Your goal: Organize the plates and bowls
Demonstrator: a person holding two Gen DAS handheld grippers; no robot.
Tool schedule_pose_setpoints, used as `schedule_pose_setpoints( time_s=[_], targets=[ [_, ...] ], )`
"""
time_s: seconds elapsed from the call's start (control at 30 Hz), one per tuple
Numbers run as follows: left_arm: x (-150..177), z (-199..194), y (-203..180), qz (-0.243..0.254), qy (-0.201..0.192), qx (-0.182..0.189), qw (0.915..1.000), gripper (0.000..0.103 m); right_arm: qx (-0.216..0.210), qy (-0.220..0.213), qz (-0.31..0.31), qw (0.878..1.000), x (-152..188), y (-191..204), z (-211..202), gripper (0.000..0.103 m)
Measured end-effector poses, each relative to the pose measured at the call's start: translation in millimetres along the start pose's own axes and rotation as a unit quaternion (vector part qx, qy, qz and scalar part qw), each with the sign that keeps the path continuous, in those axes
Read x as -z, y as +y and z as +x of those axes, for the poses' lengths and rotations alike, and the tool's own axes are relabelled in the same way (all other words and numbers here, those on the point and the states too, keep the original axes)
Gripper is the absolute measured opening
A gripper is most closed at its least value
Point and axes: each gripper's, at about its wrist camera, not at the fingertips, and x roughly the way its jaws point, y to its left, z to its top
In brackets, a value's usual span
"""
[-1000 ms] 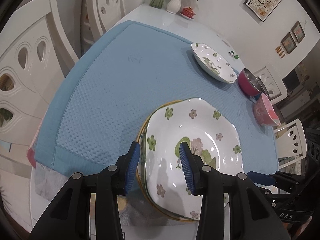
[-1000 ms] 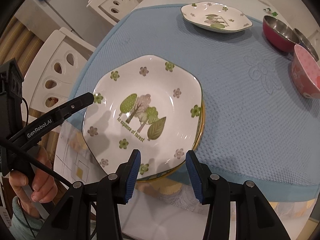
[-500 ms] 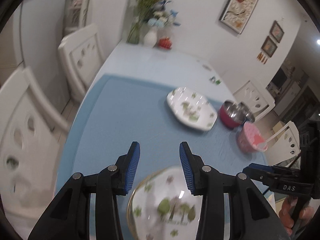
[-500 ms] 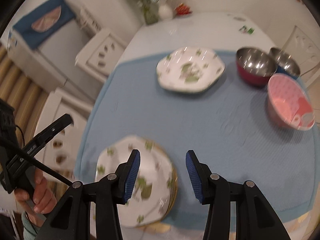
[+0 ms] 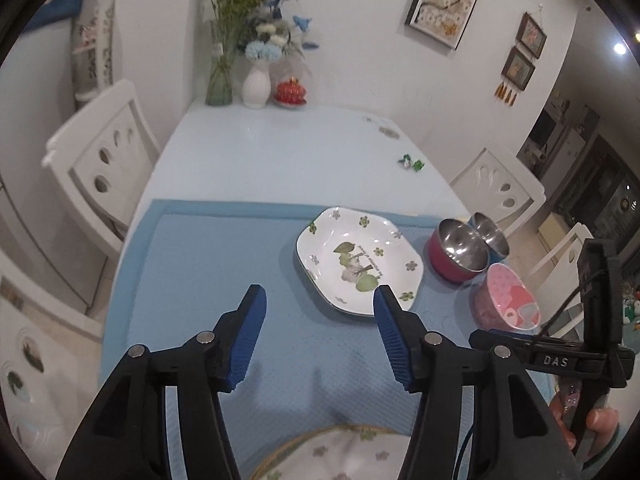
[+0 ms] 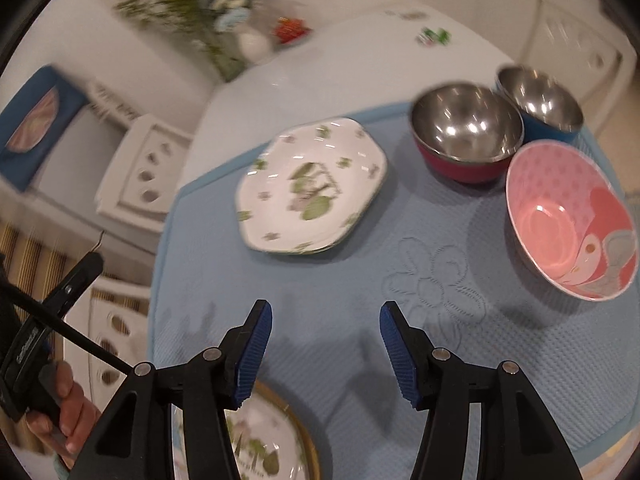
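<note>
Both grippers hang above the blue mat (image 5: 208, 280) that covers the near end of the worktop (image 5: 288, 152), each tilted forward and pointing across the table. The left gripper (image 5: 318, 300) has its jaws wide and holds nothing; its blue pads (image 5: 248, 336) frame bare mat, with the single flowered plate (image 5: 358, 260) lying just beyond the right pad. The right gripper (image 6: 326, 318) also has its jaws wide and empty, over the mat near an embossed flower pattern (image 6: 434, 292).

The flowered plate (image 6: 310, 186) lies flat on the far part of the mat. To its right stand the red bowl (image 5: 456, 256) with a steel inside, a blue bowl (image 5: 490, 234) close behind it, and a pink bowl (image 5: 506, 298) nearer the mat's right edge; whether these bowls touch is hard to tell. The stack of plates (image 5: 340, 454) sits at the near edge of the mat, only its far rim showing in the left view; in the right view the stack (image 6: 264, 436) lies partly behind the left finger. The right wrist picture is blurred.

A second ago both cameras looked almost straight down on the stack, which filled the middle of each view. Since then both grippers have lifted and tipped up toward the far plate and bowls, so the stack has slid to the bottom edge. The jaws now stand wider than a second ago. The plates and bowls lie where they did.

At the far end of the worktop stand vases of flowers (image 5: 256, 52), and white chairs (image 5: 100, 152) line the sides.
</note>
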Motion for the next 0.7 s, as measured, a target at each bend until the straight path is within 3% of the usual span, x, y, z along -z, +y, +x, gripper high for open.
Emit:
schedule_pose_setpoints(
  time_s=[0.17,0.43,0.7],
  targets=[
    [-10.3,54.4,7.4,0.001,0.039,-0.010,0.9992,0.054,0.020,0.006,0.034,0.999,-24.3,-21.8,35.8,0.054],
    [-9.7,139.3,12.5,0.001,0.096,-0.006,0.9954,0.054,0.055,-0.006,0.023,0.998,-57.3,-33.2,79.6,0.054],
    [-2.4,185.5,14.5,-0.001,0.135,0.001,0.9908,0.053,0.060,-0.007,0.006,0.998,-70.5,-29.1,110.2,0.047]
  ],
)
